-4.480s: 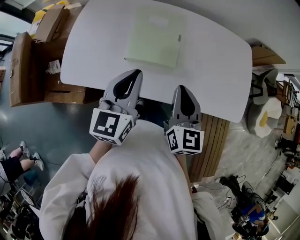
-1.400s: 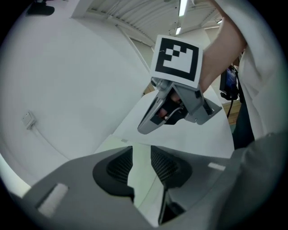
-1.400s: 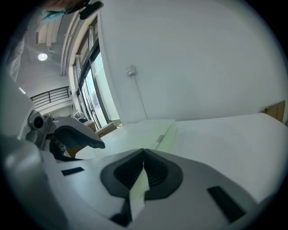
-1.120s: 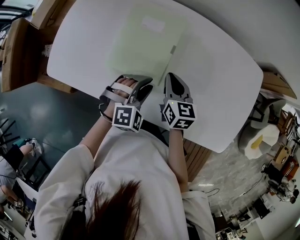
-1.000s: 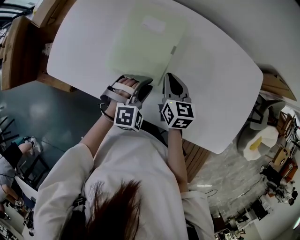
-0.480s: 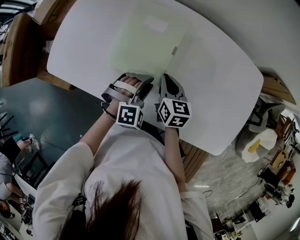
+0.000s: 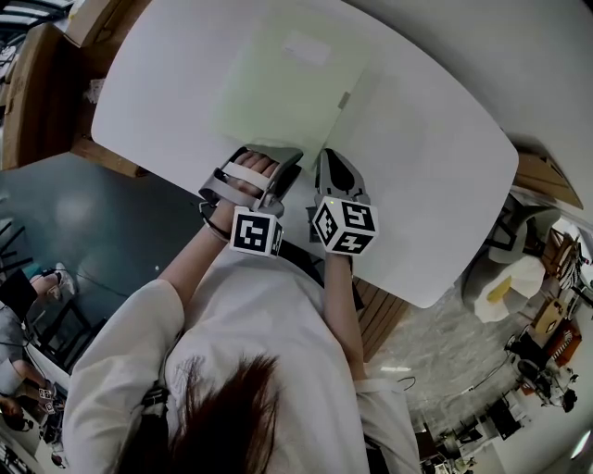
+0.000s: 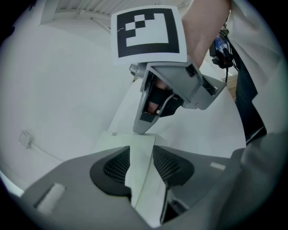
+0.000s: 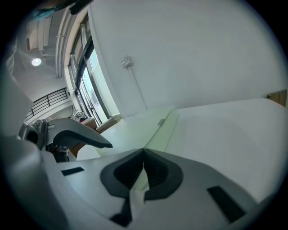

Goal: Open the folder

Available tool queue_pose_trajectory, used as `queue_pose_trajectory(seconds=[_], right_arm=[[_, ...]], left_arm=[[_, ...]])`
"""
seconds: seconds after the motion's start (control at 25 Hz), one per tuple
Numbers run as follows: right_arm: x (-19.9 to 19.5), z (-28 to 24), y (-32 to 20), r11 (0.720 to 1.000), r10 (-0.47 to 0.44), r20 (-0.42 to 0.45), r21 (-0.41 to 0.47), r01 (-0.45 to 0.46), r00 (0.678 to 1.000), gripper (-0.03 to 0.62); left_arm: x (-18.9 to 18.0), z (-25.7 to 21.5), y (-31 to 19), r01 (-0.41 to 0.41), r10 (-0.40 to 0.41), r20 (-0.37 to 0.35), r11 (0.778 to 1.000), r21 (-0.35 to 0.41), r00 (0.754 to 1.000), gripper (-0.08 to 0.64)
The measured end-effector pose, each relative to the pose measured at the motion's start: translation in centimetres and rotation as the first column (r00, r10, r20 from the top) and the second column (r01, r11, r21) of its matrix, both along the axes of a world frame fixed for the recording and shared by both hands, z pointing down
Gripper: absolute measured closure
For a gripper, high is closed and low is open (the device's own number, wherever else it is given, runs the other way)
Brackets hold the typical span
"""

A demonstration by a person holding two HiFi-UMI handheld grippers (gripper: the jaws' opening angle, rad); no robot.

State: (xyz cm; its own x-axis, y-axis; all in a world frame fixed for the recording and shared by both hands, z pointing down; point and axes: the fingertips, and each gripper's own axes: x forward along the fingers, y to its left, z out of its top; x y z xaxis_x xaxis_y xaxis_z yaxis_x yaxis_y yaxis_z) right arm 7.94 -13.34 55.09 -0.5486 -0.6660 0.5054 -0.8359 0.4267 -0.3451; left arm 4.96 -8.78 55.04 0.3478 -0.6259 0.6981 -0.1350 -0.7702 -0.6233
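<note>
Folder: a pale green folder [image 7: 292, 88] lay flat on the white table [image 7: 445, 176], cover down, with its near edge close to the table's front edge.
Folder details: a white label [image 7: 306, 48] sat near the far end, and a small grey tab [image 7: 345, 99] sat on the right edge.
Left gripper: the left gripper [image 7: 278, 159] was at the folder's near left corner, pointing down and away from the person. Its jaws stood wide apart and had just been opening. A corner of the folder's thin sheet lay in the gap, and the pads were not pressing on it.
Right gripper: the right gripper [image 7: 332, 159] was at the folder's near right corner. Its jaws met at the tips and pinched a thin pale green edge of the folder.
Spacing: the two grippers were side by side and near each other, marker cubes toward the person.
Person: a hand [image 7: 246, 171] was strapped into the left gripper, and both arms wore white sleeves [image 7: 139, 352].
Surroundings: cardboard boxes [image 7: 88, 18] stood beyond the table's left end.
</note>
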Motion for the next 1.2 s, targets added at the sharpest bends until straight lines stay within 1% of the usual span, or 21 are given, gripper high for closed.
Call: queue_pose_trajectory(seconds=[0.16, 0.36, 0.48, 0.64, 0.8, 0.88, 0.96, 1.12, 1.2], right_arm=[[0.1, 0.5, 0.6, 1.0, -0.013, -0.008, -0.002, 0.013, 1.0, 0.584], [0.0, 0.2, 0.8, 0.998, -0.053, -0.069, 0.033, 0.056, 0.996, 0.584], [-0.1, 0.0, 0.9, 0.997, -0.057, -0.08, 0.04, 0.061, 0.995, 0.585], [-0.2, -0.3, 0.9, 0.997, -0.056, -0.069, 0.052, 0.059, 0.996, 0.586], [-0.3, -1.3, 0.6, 0.997, -0.039, 0.005, 0.07, 0.039, 0.999, 0.586], [-0.7, -1.6, 0.6, 0.996, -0.052, 0.038, 0.077, 0.049, 0.998, 0.584], [-1.0, -1.4, 0.6, 0.995, -0.06, 0.032, 0.082, 0.057, 0.998, 0.584], [-0.7, -1.3, 0.6, 0.996, -0.044, 0.023, 0.074, 0.042, 0.999, 0.584], [-0.7, -0.9, 0.7, 0.998, -0.041, 0.02, 0.054, 0.04, 0.999, 0.586]], left_arm=[[0.0, -0.7, -0.1, 0.007, -0.007, -0.01, 0.999, 0.037, 1.0, 0.396], [0.1, -1.1, -0.2, 0.002, -0.003, 0.003, 0.998, 0.06, 1.0, 0.396], [0.4, -1.6, -0.4, 0.006, -0.005, -0.007, 0.996, 0.084, 1.0, 0.396], [0.5, -1.5, -0.6, 0.011, -0.01, -0.011, 0.996, 0.089, 1.0, 0.396], [0.6, -1.3, -0.5, -0.003, 0.003, -0.001, 0.996, 0.085, 1.0, 0.396], [0.9, -1.0, -0.4, -0.018, 0.017, 0.016, 0.996, 0.087, 1.0, 0.396], [1.1, -0.7, -0.3, -0.027, 0.025, 0.029, 0.995, 0.093, 0.999, 0.396], [1.4, -0.4, -0.5, -0.014, 0.013, 0.015, 0.996, 0.091, 1.0, 0.396], [1.2, 0.0, -0.6, -0.024, 0.02, 0.043, 0.995, 0.096, 0.999, 0.396]])
